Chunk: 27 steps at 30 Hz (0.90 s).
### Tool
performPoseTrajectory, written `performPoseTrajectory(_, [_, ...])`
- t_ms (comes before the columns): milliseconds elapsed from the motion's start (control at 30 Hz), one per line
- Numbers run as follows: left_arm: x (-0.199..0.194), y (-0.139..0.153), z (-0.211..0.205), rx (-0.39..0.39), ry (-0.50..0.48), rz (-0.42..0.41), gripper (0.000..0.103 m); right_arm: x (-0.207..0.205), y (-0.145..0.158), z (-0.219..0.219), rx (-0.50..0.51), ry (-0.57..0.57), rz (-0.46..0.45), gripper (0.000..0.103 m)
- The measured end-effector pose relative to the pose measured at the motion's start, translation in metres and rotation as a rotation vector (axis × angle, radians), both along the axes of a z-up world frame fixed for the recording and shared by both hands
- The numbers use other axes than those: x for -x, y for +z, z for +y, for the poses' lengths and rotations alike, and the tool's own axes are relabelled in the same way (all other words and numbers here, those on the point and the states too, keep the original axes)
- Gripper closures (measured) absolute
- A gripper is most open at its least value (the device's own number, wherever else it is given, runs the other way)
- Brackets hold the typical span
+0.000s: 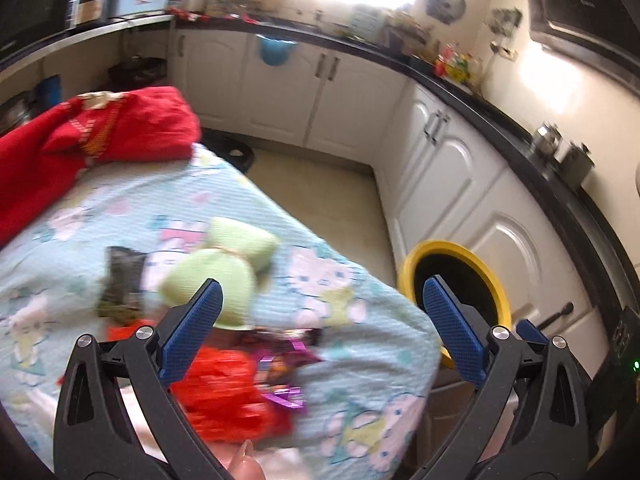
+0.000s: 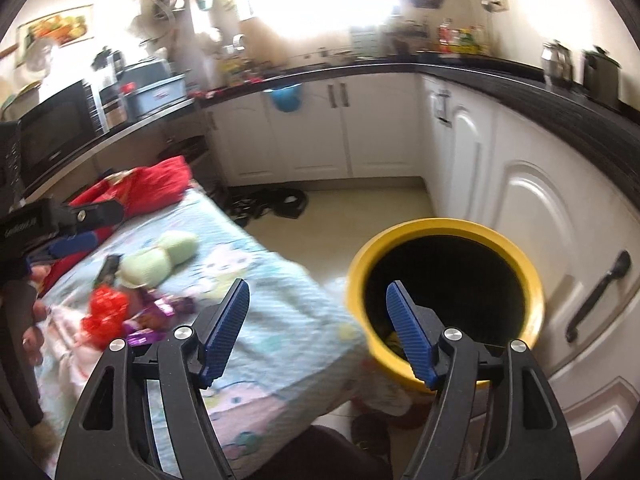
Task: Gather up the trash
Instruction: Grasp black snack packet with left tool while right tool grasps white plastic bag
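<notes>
1. Three trash items, a red crinkled wrapper (image 1: 228,392), a purple wrapper (image 1: 286,364) and a dark packet (image 1: 122,280), lie on the cartoon-print cloth (image 1: 340,344) near a green pouch (image 1: 224,268).
2. Left gripper (image 1: 320,328): jaws wide apart, holding nothing, above the wrappers.
3. Right gripper (image 2: 318,332): jaws wide apart, holding nothing, near the yellow bin (image 2: 440,228).

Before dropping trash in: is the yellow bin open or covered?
Open: the yellow bin shows no lid, its dark inside visible from the right wrist view.
</notes>
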State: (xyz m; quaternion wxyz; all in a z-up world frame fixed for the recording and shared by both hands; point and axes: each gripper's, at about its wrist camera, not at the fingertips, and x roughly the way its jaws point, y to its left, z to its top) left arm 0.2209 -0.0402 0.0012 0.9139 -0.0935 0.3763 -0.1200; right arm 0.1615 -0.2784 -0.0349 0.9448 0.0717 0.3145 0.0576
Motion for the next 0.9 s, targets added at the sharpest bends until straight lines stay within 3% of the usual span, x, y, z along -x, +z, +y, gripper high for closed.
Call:
performPoseTrajectory(333, [-0.001,-0.008,0.087,-0.028,0.153,0.018,0.011,0.020,0.002,0.083,-0.019,0.255,0.028,0.032])
performPoseTrajectory(567, [-0.013,-0.031,0.139,-0.054,0.224,0.091,0.011,0.036,-0.007,0.136,-0.001,0.405,0.069,0.031])
performPoseTrajectory(900, [-0.046,-0.072,0.160,-0.008,0.163,0.237,0.011,0.040,-0.040,0.169,0.056,0.480,0.159,0.030])
